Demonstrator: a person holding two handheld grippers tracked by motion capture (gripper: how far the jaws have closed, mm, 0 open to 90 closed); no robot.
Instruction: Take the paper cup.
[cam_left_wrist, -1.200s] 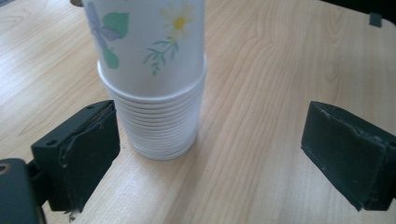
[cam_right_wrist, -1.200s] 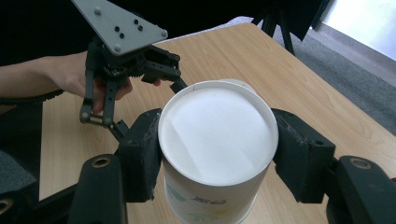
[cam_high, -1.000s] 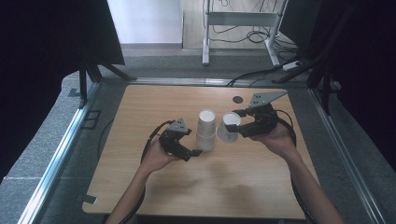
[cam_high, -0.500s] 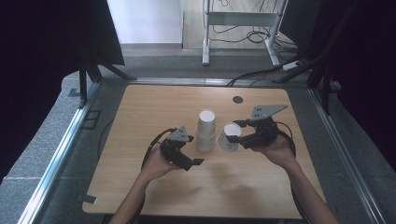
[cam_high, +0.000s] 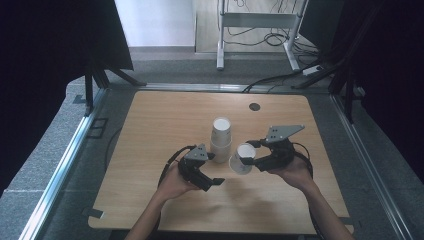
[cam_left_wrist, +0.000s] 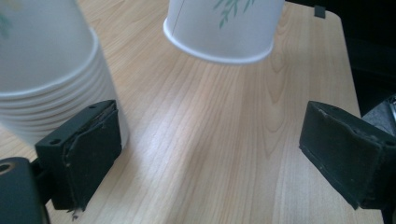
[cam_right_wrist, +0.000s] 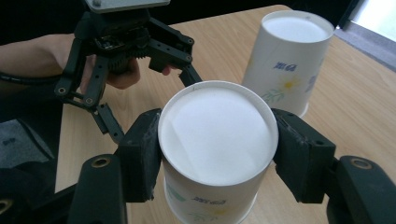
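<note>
— Where is the cup?

— My right gripper is clamped on the paper cup, upside down and tilted, its rim off the table by the look of it, though the high view is small. It hangs just right of the cup stack, near the middle.

— And your left?

— My left gripper sits just near-left of the stack, jaws apart with only bare wood between them; they have just been closing a little.

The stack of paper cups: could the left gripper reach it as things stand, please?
Probably yes: the left gripper is open and empty, the stack of paper cups stands right beside one jaw, with bare table between.
</note>
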